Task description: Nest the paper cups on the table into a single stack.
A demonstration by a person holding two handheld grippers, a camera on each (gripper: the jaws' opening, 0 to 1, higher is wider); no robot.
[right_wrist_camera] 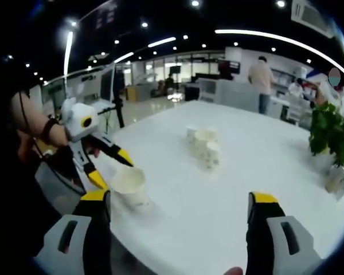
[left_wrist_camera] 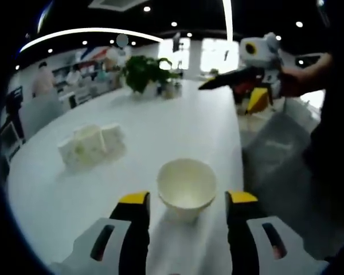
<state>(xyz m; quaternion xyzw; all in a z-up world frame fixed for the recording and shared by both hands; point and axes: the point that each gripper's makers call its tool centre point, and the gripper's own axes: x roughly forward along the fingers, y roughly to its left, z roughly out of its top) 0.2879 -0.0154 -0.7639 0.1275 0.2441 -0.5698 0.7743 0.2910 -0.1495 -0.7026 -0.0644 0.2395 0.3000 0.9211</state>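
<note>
A: left gripper view first. left gripper (left_wrist_camera: 186, 201) jaws apart, one paper cup (left_wrist_camera: 187, 189) upright between them near the table (left_wrist_camera: 160, 126) edge, not clamped, can't tell if a jaw touches it

B: other cups?

A: a cluster of cups (left_wrist_camera: 93, 144) further in on the table, left of centre, well apart from the single one. right gripper (left_wrist_camera: 241, 80) shows up top right, held off the table edge, nothing in it. plant (left_wrist_camera: 143, 71) at the far end

B: right gripper view?

A: right gripper (right_wrist_camera: 180, 209) jaws wide apart, empty, over bare table. single cup (right_wrist_camera: 129, 184) sits lower left by the table (right_wrist_camera: 258, 149) edge, left gripper (right_wrist_camera: 106, 166) around it with its yellow-tipped jaws spread, one behind the cup, one beside. cluster of cups (right_wrist_camera: 204, 144) mid-table. plant (right_wrist_camera: 331, 134) on the right

B: step?

A: my read: picking the lone cup, grasp not made yet. next calls for closing the left jaws on the cup wall gently, paper crushes easily, then carrying it over to the cluster and dropping it mouth-up into another cup
</note>
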